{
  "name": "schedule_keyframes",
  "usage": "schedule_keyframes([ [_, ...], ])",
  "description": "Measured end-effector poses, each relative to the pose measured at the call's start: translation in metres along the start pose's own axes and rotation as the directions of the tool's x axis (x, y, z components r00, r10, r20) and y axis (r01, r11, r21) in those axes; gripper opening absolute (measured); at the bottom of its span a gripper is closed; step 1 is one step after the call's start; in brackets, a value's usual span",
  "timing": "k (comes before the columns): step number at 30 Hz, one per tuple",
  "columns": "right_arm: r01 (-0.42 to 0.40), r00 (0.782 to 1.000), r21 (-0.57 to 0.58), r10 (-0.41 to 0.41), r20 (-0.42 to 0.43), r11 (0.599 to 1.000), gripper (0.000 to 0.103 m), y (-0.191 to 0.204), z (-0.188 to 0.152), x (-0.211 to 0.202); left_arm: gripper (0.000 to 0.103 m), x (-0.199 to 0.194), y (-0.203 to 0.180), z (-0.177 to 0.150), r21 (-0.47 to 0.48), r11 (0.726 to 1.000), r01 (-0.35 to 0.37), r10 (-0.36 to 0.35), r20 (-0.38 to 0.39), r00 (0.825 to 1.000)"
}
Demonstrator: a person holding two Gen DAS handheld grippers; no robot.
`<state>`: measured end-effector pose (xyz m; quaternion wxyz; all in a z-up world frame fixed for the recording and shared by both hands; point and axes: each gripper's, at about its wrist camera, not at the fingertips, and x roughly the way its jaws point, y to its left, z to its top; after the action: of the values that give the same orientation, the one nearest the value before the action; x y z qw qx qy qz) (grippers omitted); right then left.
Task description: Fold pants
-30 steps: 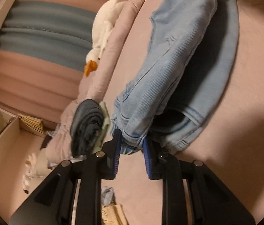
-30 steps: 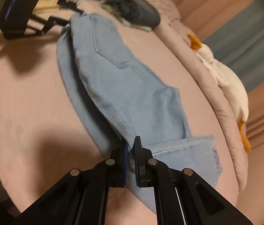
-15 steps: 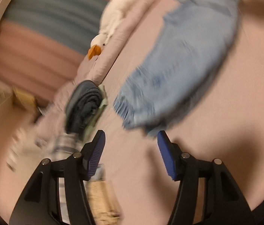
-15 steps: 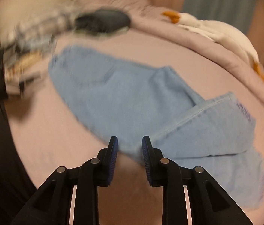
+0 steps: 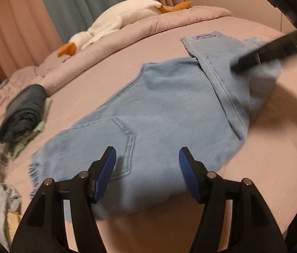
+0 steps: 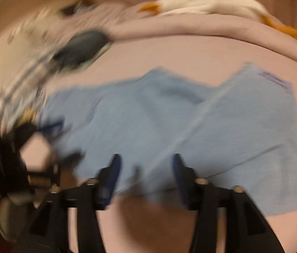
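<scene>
The jeans (image 5: 165,113) lie flat on the bed sheet (image 5: 270,160), one leg end folded back across the other at the right. Left of the jeans, a rolled dark garment (image 5: 24,113) rests on folded cloth. Behind them, a rolled duvet (image 5: 148,24) runs along the far edge. A goose plush toy (image 5: 114,23) lies on the duvet.

Both wrist views close, angled down, sharing pants (image 5: 169,113).
</scene>
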<state>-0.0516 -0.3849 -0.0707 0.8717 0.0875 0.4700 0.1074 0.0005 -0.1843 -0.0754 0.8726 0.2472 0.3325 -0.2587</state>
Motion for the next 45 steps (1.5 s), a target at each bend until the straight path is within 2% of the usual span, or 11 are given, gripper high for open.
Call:
schedule_keyframes([
  [8, 0.109, 0.993, 0.421, -0.115, -0.012, 0.900, 0.062, -0.112, 0.089, 0.036, 0.063, 0.035, 0.028, 0.012, -0.234, 0.969, 0.078, -0.087, -0.029, 0.996],
  [12, 0.247, 0.969, 0.427, -0.211, -0.130, 0.870, 0.062, -0.114, 0.121, 0.090, 0.074, 0.042, 0.028, 0.008, -0.258, 0.962, 0.092, -0.101, -0.021, 0.995],
  [18, 0.477, 0.877, 0.237, -0.440, -0.195, 0.846, 0.063, -0.087, 0.140, 0.134, 0.076, 0.041, 0.025, 0.008, -0.257, 0.962, 0.096, -0.103, -0.012, 0.995],
  [20, 0.480, 0.877, 0.264, -0.449, -0.172, 0.836, 0.040, -0.089, 0.140, 0.131, 0.076, 0.041, 0.024, 0.008, -0.258, 0.962, 0.094, -0.101, -0.014, 0.995],
  [23, 0.422, 0.907, 0.327, -0.392, -0.156, 0.846, 0.002, -0.103, 0.138, 0.115, 0.076, 0.041, 0.025, 0.007, -0.260, 0.961, 0.094, -0.102, -0.019, 0.995],
  [26, 0.385, 0.920, 0.373, -0.382, -0.085, 0.844, 0.002, -0.111, 0.135, 0.077, 0.077, 0.041, 0.024, 0.006, -0.261, 0.961, 0.086, -0.094, -0.020, 0.995],
  [29, 0.217, 0.956, 0.476, -0.283, 0.071, 0.852, 0.002, -0.124, 0.112, 0.019, 0.077, 0.041, 0.023, 0.005, -0.258, 0.963, 0.078, -0.087, -0.022, 0.996],
  [36, 0.070, 0.902, 0.612, -0.312, 0.298, 0.788, 0.002, -0.148, -0.007, -0.095, 0.078, 0.042, 0.025, 0.004, -0.264, 0.961, 0.076, -0.087, -0.030, 0.996],
  [38, 0.074, 0.901, 0.656, -0.333, 0.280, 0.752, 0.004, -0.162, -0.039, -0.093, 0.079, 0.043, 0.024, 0.005, -0.258, 0.964, 0.070, -0.081, -0.034, 0.996],
  [42, -0.024, 0.955, 0.802, -0.224, 0.195, 0.597, 0.013, -0.207, -0.097, -0.066, 0.081, 0.044, 0.022, 0.005, -0.247, 0.968, 0.054, -0.066, -0.042, 0.997],
  [45, -0.192, 0.930, 0.829, -0.173, 0.325, 0.526, 0.016, -0.212, -0.111, -0.064, 0.084, 0.044, 0.023, 0.003, -0.254, 0.966, 0.045, -0.059, -0.046, 0.997],
])
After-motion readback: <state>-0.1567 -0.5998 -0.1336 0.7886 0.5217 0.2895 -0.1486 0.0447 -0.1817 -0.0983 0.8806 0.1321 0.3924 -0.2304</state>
